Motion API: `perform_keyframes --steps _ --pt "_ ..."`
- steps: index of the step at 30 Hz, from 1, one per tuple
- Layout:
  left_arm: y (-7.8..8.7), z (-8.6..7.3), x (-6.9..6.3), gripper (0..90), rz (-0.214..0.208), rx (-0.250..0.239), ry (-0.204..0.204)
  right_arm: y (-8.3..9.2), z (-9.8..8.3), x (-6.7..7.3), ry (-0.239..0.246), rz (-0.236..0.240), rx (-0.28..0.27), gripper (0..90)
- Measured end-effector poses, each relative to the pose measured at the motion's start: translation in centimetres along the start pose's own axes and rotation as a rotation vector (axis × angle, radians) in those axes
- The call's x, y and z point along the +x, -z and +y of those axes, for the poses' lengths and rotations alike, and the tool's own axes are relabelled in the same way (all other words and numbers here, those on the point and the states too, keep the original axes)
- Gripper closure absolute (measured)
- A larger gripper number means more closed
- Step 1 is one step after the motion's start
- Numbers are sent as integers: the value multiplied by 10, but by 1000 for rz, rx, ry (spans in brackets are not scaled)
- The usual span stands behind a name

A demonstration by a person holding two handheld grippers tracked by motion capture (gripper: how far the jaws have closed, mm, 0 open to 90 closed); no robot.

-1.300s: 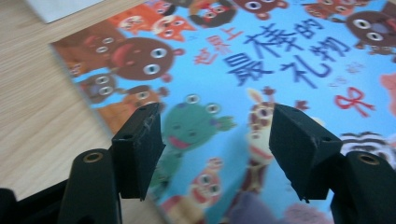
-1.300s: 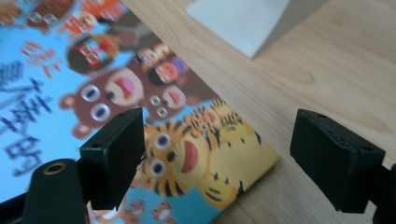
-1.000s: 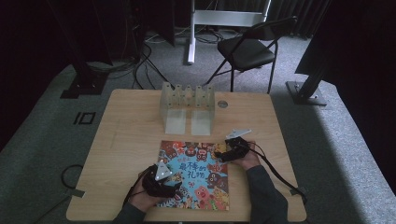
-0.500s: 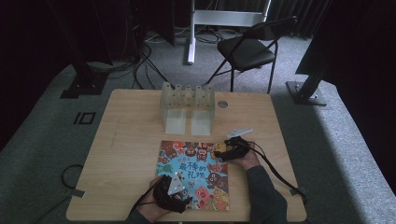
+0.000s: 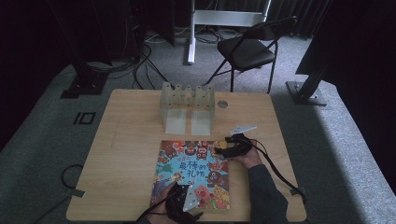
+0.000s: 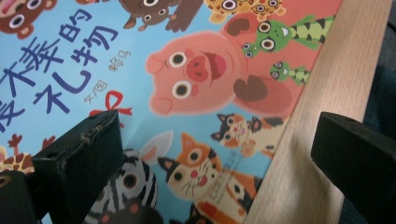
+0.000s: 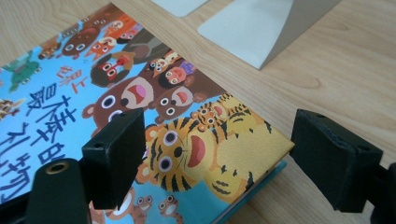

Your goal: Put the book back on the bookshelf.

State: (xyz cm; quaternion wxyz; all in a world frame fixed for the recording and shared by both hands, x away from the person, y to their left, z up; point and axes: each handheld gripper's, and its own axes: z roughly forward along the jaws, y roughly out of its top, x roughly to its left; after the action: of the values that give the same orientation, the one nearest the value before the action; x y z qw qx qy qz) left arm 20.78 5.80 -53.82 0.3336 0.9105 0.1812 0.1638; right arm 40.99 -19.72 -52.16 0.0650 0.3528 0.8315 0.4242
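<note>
A colourful picture book (image 5: 191, 170) with cartoon animals lies flat on the wooden table (image 5: 126, 140). My left gripper (image 5: 184, 198) is at the book's near edge, and its jaws have just been opening. In the left gripper view the jaws (image 6: 224, 140) stand wide apart over the book (image 6: 187, 70) and the strip of table beside it, pressing on nothing. My right gripper (image 5: 223, 148) is at the book's far right corner. It is open, and in the right gripper view its jaws (image 7: 219, 140) straddle the tiger corner of the book (image 7: 70, 93).
A pale slotted rack (image 5: 187, 105) with two flat feet (image 7: 261, 28) stands behind the book at mid-table. A small round disc (image 5: 222, 104) lies to its right. A black folding chair (image 5: 247, 46) is beyond the table. Cables trail from both grippers.
My left gripper has slid right and toward the table's near edge along the book's lower part. The right gripper and the book have stayed put.
</note>
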Motion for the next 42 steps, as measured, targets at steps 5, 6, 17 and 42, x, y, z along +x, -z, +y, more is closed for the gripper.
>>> perform_keyframes --steps 5,6,17,42 --pt "1 3 2 26 12 -29 7 6 6 3 8 -1 -13 185" --pt "1 4 2 26 14 -37 12 8 7 3 7 5 -23 185" --pt "4 9 2 43 75 -90 9 14 13 2 -6 34 -52 186" --pt "15 14 10 32 111 -154 44 4 26 11 -57 105 -42 258"
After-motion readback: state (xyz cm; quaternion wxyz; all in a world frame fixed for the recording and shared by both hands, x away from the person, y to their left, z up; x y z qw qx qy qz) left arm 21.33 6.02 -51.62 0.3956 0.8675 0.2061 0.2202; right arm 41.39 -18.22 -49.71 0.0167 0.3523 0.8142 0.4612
